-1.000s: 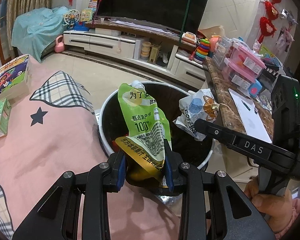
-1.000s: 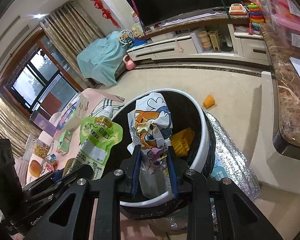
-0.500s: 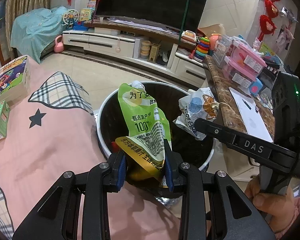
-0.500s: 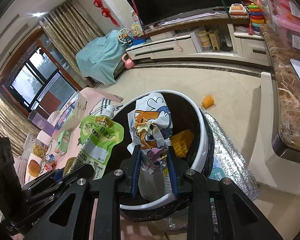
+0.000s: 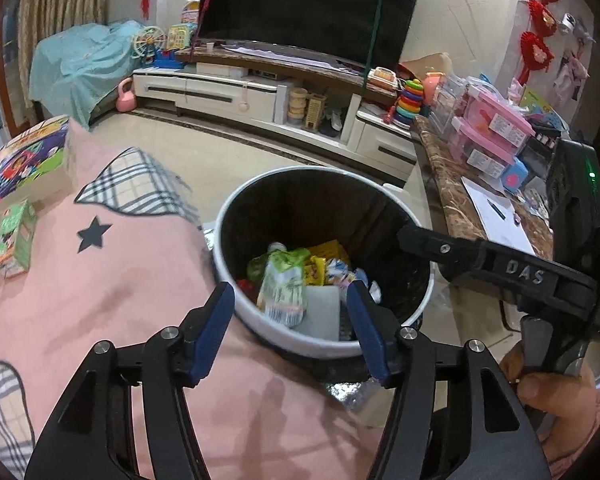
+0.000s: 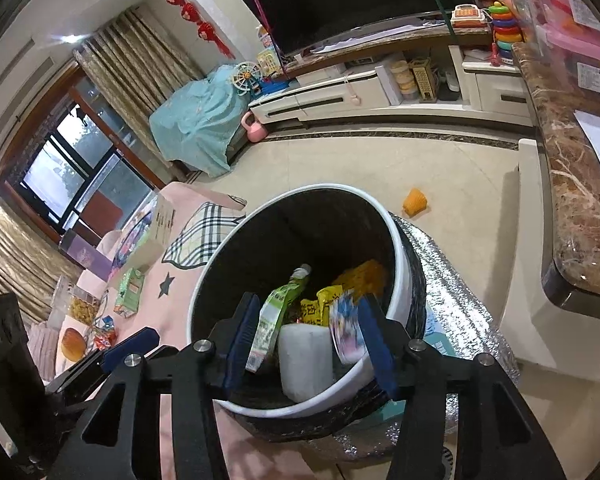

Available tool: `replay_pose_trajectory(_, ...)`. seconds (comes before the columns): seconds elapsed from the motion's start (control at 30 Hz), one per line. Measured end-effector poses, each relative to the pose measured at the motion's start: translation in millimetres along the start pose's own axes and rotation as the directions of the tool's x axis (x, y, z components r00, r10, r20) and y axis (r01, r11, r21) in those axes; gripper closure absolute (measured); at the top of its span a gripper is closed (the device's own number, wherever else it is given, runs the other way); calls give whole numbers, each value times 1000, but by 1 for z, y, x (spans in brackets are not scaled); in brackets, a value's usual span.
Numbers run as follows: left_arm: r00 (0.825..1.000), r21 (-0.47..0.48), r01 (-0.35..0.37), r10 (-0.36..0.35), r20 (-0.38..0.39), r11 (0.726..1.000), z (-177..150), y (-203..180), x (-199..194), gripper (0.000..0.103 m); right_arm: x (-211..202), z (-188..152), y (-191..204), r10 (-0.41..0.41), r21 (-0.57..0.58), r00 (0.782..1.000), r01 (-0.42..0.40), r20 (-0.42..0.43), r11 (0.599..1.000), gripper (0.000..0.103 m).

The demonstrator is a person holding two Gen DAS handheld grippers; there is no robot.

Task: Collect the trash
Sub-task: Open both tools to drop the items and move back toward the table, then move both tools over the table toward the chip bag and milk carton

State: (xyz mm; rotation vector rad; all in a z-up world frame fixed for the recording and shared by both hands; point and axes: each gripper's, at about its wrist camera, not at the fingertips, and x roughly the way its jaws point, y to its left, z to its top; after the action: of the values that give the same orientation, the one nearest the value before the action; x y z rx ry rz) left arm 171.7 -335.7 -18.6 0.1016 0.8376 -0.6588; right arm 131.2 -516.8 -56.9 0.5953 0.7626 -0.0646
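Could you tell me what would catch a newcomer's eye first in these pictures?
The white-rimmed trash bin beside the pink blanket, with a green pouch and cartoon wrapper inside. The left gripper and right gripper hang open over it.

Soft, even indoor light fills both fisheye views, with daylight at the window (image 6: 72,168) and a ceiling glare spot (image 6: 66,39). Straight lines bow toward dark vignetted corners. The green pouch (image 5: 281,295) and cartoon wrapper (image 6: 346,330) are motion-blurred; the television (image 5: 308,4) shows faint reflections.
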Motion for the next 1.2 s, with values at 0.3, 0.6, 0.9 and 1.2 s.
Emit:
replay_pose_trajectory(0.3,997,-109,-62,66,32,992,-36,42,-30,32,-14,-14,30,27,-40,999,-26,47,999,28)
replay_pose_trajectory(0.6,987,-241,-151,161,24,959,-82,98,-62,27,-6,-47,78,88,-99,995,-83,49,992,16)
replay_pose_trajectory(0.9,971,-361,-214,237,21,908,-113,147,-91,17,20,-83,119,154,-144,988,-156,-25,977,9)
replay_pose_trajectory(1.2,952,-431,-274,307,8,860,-138,181,-114,16,44,-114,152,154,-200,984,-168,-85,965,9)
